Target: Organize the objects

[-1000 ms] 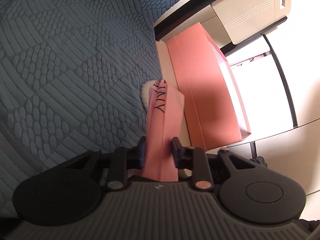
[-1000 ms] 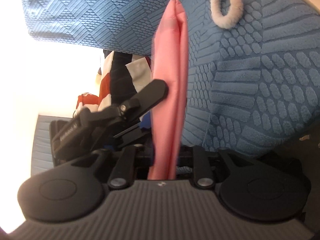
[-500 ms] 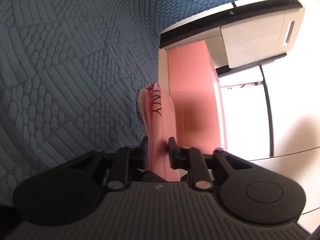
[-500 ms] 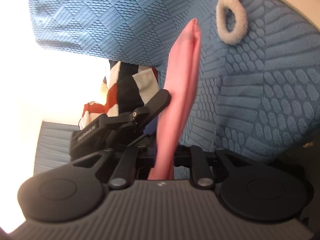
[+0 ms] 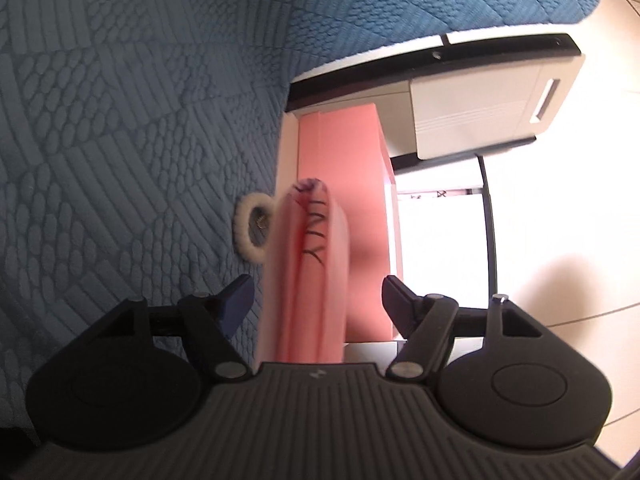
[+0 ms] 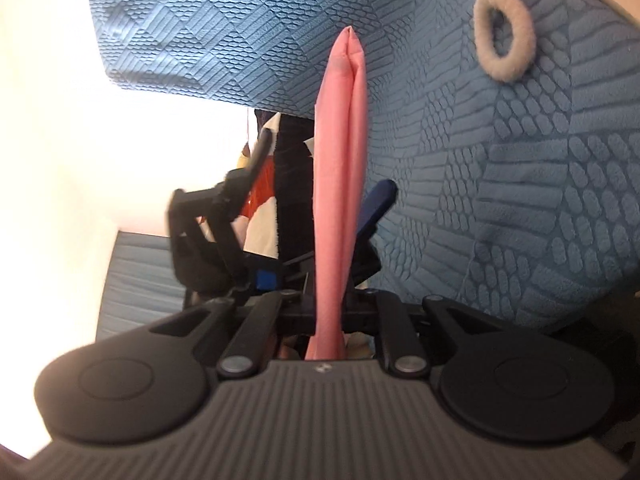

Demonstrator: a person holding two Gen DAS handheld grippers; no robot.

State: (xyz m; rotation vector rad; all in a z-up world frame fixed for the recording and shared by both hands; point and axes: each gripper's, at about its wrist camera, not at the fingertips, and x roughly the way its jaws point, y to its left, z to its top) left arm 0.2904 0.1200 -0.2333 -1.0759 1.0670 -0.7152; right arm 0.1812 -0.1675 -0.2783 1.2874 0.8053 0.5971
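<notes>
A folded pink paper bag (image 5: 308,280) with black lettering stands on edge between the jaws of my left gripper (image 5: 318,296). Those jaws are opening, and the pads stand clear of the bag on both sides. My right gripper (image 6: 328,306) is shut on the same pink bag (image 6: 340,152) at its other end. In the right wrist view, the left gripper's blue-padded finger (image 6: 378,200) sits beside the bag. A white fluffy hair tie (image 5: 250,236) lies on the blue quilted bedspread (image 5: 120,120), just left of the bag; the hair tie (image 6: 504,48) also shows at the upper right.
A larger pink paper bag (image 5: 344,148) stands beside the bed against a beige bedside unit (image 5: 480,104). Pale floor tiles (image 5: 568,288) lie to the right. A person's red, white and black striped clothing (image 6: 264,220) shows behind the left gripper.
My left gripper's jaws have spread wide and let go of the pink bag. It has also rolled, bringing the hair tie into view. The right gripper has closed onto the bag.
</notes>
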